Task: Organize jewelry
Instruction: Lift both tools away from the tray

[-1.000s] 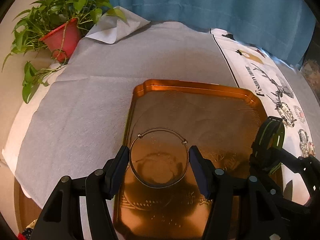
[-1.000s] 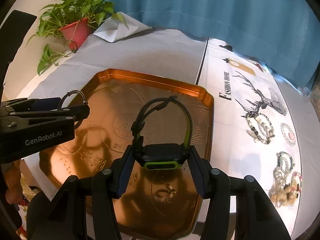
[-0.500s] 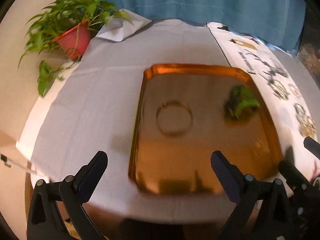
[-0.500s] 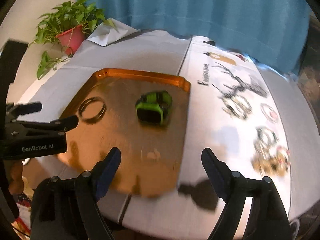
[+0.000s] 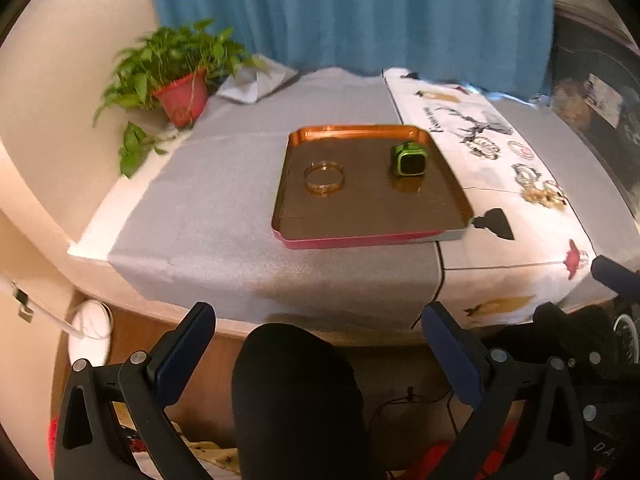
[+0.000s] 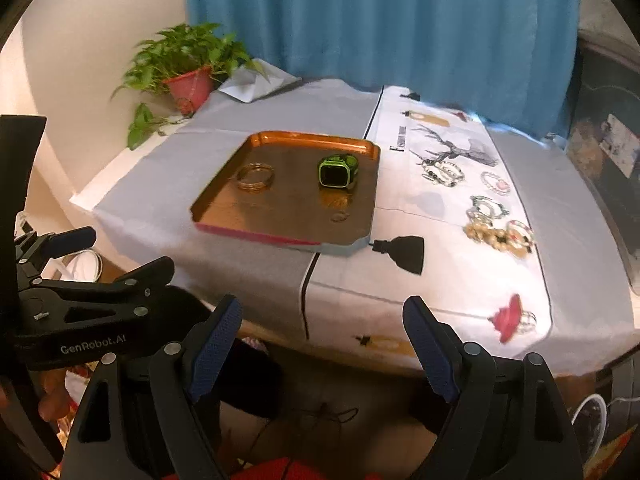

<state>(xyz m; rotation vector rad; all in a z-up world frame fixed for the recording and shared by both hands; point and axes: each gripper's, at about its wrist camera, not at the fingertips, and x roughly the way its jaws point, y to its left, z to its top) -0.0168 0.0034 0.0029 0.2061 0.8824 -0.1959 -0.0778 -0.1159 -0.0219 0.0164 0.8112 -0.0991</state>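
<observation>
Blue curtain (image 5: 360,20) hangs across the back, and in front of it sits a desk (image 5: 224,200) covered in grey cloth, with a white printed runner (image 6: 452,248) down its right part. Far left at the back there's a potted plant (image 5: 176,80) in a red pot, leaves trailing over the edge.

Moving right, a copper tray (image 5: 288,184) sits roughly mid-desk, its right edge overlapping the runner. Two things lie in it: a thin gold bangle (image 5: 324,179) on the left side and a green-and-black smartwatch (image 5: 409,160) on the right, well apart from each other. Right of the tray, on the runner near the deer print, there's a bunch of beaded bracelets (image 6: 496,216), some bunched in a pile closer to the near edge. Can't really count them, a bit blurry.

Both tongs are off the near edge of the desk, nowhere near touching the tray. The left tongs (image 5: 316,340) are spread wide with nothing between them; below them is just something dark, maybe a knee, can't tell. From the right wrist view they show up at the left side (image 6: 80,256). The right tongs (image 6: 320,332) are also released and empty, jaws gaping toward the desk front, having just been opening.
</observation>
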